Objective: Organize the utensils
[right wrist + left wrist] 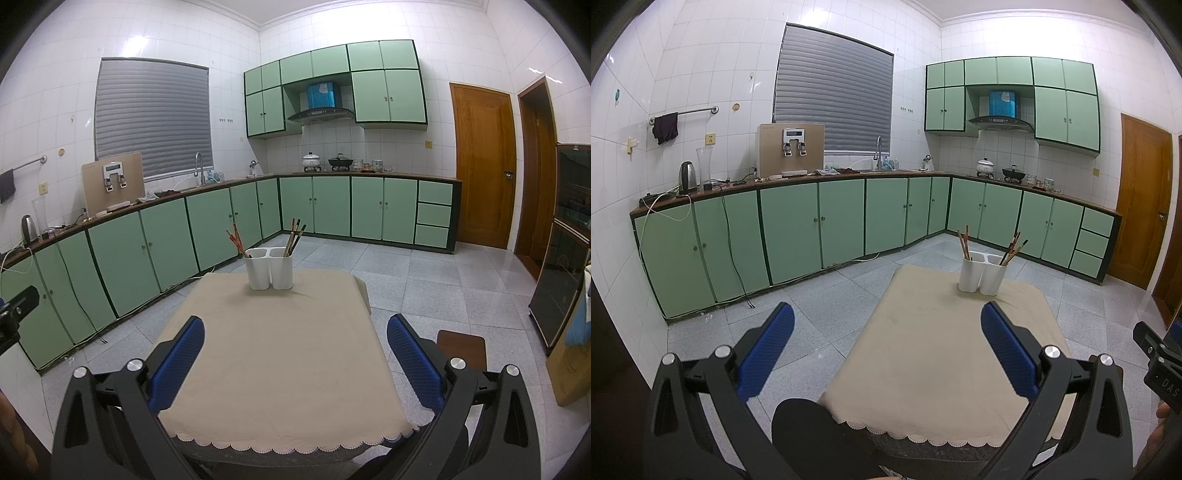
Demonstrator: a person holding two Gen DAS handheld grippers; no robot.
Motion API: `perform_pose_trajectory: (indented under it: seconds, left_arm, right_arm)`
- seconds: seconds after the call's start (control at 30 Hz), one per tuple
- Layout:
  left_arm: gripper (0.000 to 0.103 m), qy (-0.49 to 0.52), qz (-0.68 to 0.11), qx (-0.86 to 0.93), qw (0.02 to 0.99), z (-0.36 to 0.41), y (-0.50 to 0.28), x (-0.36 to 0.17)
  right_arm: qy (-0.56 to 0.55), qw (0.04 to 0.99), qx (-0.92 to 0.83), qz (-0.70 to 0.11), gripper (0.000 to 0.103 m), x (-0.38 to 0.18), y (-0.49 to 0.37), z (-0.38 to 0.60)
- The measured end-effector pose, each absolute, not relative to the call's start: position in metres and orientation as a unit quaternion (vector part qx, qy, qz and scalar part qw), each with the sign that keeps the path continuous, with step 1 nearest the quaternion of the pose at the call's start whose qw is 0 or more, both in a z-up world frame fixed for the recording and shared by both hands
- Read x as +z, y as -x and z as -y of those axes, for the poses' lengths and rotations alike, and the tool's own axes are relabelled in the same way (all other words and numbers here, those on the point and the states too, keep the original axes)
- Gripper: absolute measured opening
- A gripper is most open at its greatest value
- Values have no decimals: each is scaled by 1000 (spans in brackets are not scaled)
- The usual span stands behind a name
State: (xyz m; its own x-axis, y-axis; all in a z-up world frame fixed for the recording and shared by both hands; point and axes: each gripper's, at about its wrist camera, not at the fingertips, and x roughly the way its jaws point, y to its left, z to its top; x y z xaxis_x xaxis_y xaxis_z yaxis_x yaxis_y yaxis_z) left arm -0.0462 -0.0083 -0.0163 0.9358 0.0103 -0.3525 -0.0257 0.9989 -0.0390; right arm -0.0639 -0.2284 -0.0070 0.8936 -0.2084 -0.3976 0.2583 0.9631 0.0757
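Observation:
A white two-compartment utensil holder [982, 273] [269, 268] stands at the far end of a small table under a beige cloth [934, 354] [273, 354]. Reddish chopsticks [964, 243] [237, 240] lean in its left compartment and darker ones [1014, 249] [294, 236] in its right. My left gripper [886, 321] is open, empty, hovering over the table's near left part. My right gripper [295, 328] is open too, empty, above the near edge. Both are well short of the holder.
Green cabinets [790, 229] under a dark counter run along the left and back walls, with a kettle [687, 177] and water dispenser [790, 149]. Wooden doors [482, 166] stand at the right. A dark cabinet [561, 251] and a brown stool [461, 345] sit right of the table.

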Motion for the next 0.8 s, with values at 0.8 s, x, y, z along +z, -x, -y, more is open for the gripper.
perform_pose_trajectory:
  seconds: [0.8]
  left_arm:
    - [98, 21, -179, 5, 984, 16, 51, -19]
  right_arm:
    - [-63, 971, -122, -196, 97, -8, 65, 225]
